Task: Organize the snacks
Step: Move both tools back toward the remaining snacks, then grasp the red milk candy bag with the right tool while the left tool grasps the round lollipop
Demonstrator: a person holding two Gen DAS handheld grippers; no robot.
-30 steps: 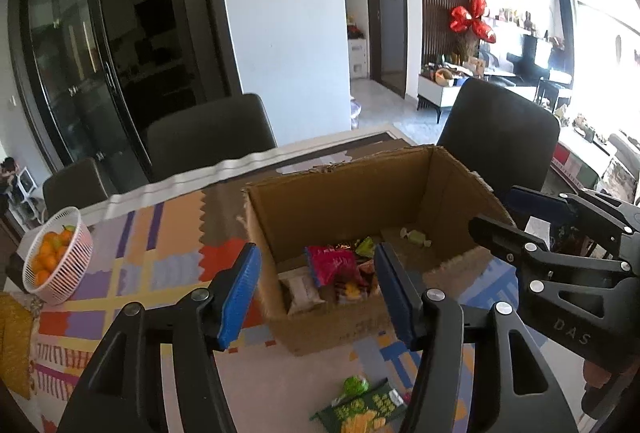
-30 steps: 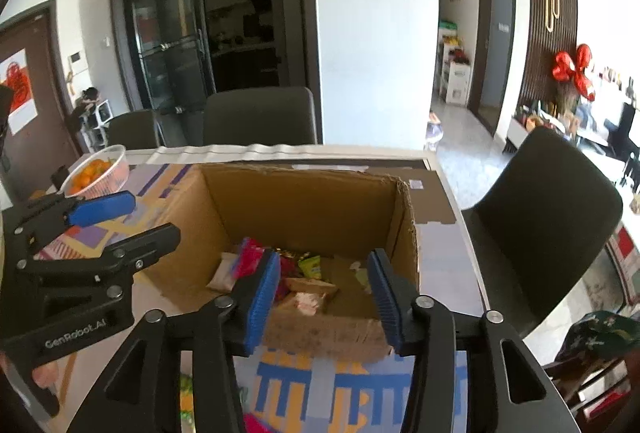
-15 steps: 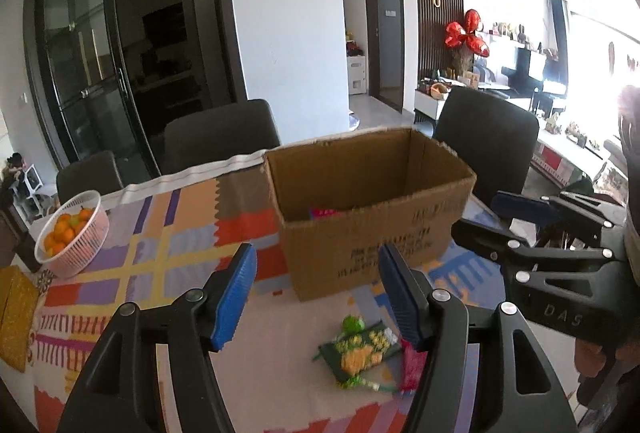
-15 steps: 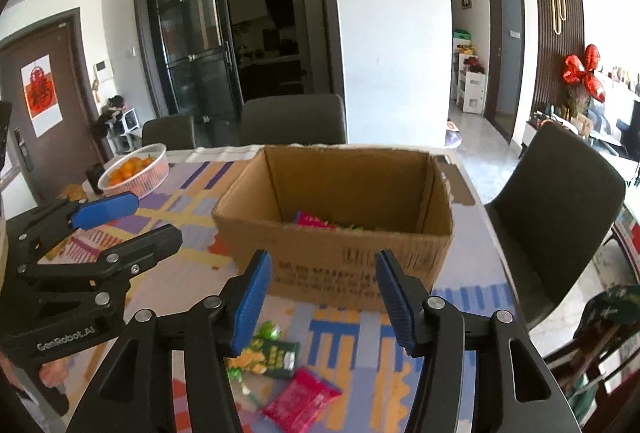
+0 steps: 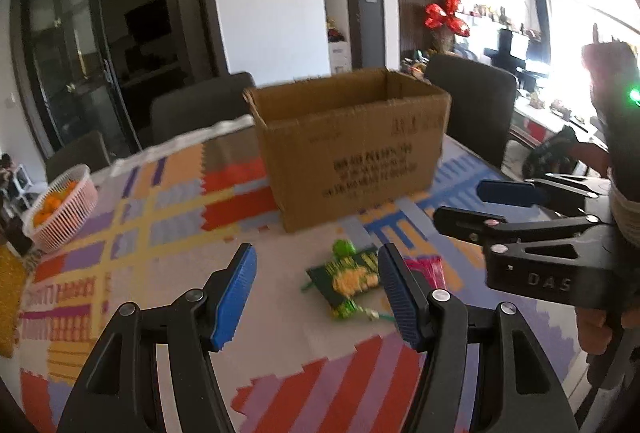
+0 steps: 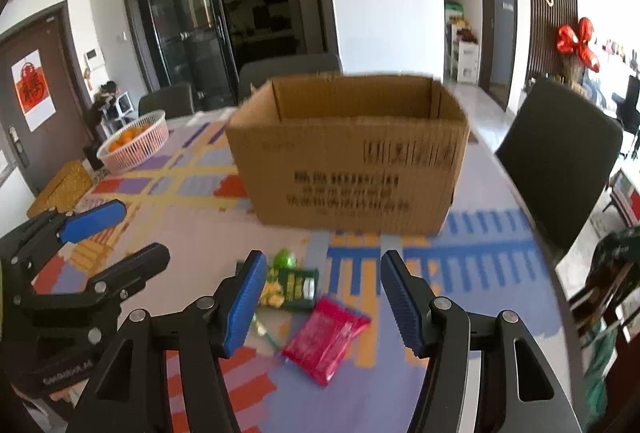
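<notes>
I see the snacks lying on the table in front of the box (image 6: 348, 153): a green packet (image 6: 294, 287) with a small green candy (image 6: 283, 259) at its far edge, and a pink packet (image 6: 326, 337) just to its right and nearer to me. The green and pink packets sit close together; I cannot tell whether they touch. In the left view the same green packet (image 5: 350, 279) shows between my left jaws' tips, with the pink packet (image 5: 426, 269) peeking out behind the right blue pad.

My right gripper (image 6: 323, 297) hangs above the packets with jaws apart and nothing between them; they have just been opening wider. My left gripper (image 5: 316, 293) also has its jaws apart and empty, tilted down at the table. Each gripper shows in the other's view: the left gripper at the left edge of the right view, the right gripper (image 5: 472, 207) at the right edge of the left view, a hand (image 5: 596, 329) wrapped around its handle.

The box stands open-topped on the far side of the snacks, black print on its near face; its inside is hidden from here. The table (image 6: 472, 273) wears a patterned cloth of blue, purple, orange and red. At the far left a pink basket (image 6: 136, 147) holds oranges. Dark chairs (image 6: 560, 153) stand around the table, one at the right, others beyond the box.
</notes>
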